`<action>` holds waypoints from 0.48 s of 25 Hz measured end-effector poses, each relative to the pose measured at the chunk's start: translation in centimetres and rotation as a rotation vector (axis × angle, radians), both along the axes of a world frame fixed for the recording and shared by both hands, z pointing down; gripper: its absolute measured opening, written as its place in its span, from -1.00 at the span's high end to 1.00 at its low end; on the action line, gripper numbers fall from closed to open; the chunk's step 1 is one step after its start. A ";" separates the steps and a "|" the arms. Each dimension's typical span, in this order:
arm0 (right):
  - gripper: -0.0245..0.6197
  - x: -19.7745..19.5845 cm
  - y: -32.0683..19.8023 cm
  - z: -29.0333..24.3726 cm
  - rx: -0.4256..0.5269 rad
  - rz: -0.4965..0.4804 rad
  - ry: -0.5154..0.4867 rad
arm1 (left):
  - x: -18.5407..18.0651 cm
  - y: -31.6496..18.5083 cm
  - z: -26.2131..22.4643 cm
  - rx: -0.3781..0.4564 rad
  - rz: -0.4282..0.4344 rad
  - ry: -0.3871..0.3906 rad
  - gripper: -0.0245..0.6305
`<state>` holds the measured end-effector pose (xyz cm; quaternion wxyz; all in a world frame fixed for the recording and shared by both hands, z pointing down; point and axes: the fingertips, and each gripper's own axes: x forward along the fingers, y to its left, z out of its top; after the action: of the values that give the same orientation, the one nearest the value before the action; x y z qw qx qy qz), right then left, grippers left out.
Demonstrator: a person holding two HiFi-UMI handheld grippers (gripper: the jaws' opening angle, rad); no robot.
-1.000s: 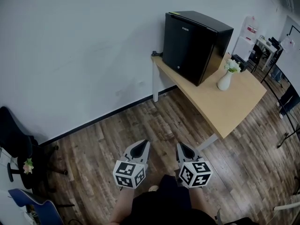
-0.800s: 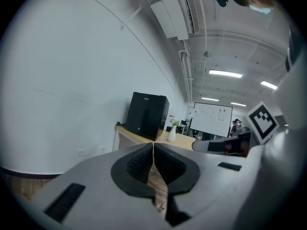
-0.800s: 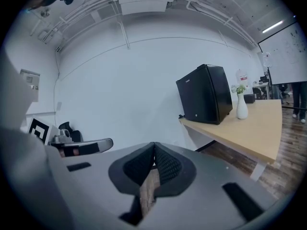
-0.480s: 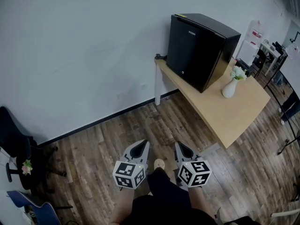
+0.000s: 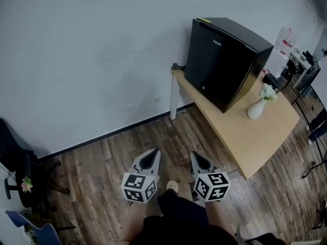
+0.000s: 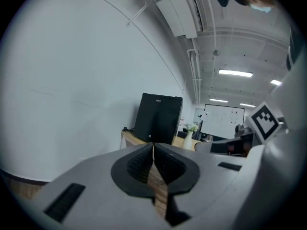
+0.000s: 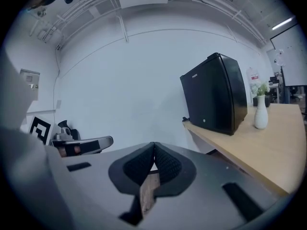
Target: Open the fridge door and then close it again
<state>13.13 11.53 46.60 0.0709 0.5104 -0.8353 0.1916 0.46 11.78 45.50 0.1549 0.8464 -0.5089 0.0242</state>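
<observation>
White wall [image 5: 92, 60] and wood floor [image 5: 102, 162] fill most of the head view. At the far right, against the wall, a black fridge [image 5: 225, 60] stands on the far end of a light table [image 5: 245, 137], its door shut. A white vase [image 5: 255, 108] with flowers stands on the table just right of the fridge. Near the bottom, the left gripper [image 5: 153, 152] and right gripper [image 5: 194, 155] sit side by side over the floor. Both are well apart from the fridge and point roughly toward the wall. In each gripper view the two dark pads meet at their tips. The jaws are fully together, with nothing between them and nothing touched. A dark chair [image 5: 15, 157] stands at the left edge.
</observation>
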 end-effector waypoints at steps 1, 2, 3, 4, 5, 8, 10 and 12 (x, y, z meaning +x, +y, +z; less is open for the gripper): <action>0.95 0.1 -0.9 0.1 -0.004 -0.002 0.001 | 0.1 -0.8 0.1 -0.003 -0.003 0.000 0.91; 0.95 0.3 -1.9 0.2 -0.008 -0.003 0.000 | 0.3 -1.6 0.1 -0.006 -0.005 -0.002 0.91; 0.95 0.4 -2.8 0.3 -0.012 -0.004 -0.001 | 0.4 -2.4 0.2 -0.010 -0.005 -0.005 0.91; 0.95 0.6 -3.7 0.3 -0.015 -0.007 -0.002 | 0.6 -3.2 0.2 -0.013 -0.005 -0.009 0.91; 0.95 0.8 -4.5 0.4 -0.019 -0.010 -0.003 | 0.8 -3.9 0.3 -0.018 -0.004 -0.014 0.91; 0.95 1.2 -6.7 0.4 -0.023 -0.014 -0.006 | 1.0 -5.9 0.7 -0.036 -0.008 -0.025 0.91; 0.95 1.6 -8.0 0.5 -0.025 -0.014 -0.007 | 1.3 -7.2 1.0 -0.045 -0.010 -0.027 0.91; 0.95 2.1 -9.3 0.6 -0.027 -0.012 -0.007 | 1.9 -8.5 1.1 -0.048 -0.005 -0.031 0.91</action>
<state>15.20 2.19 47.18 0.0759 0.5037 -0.8359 0.2045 2.32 3.30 46.64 0.1671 0.8408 -0.5126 0.0489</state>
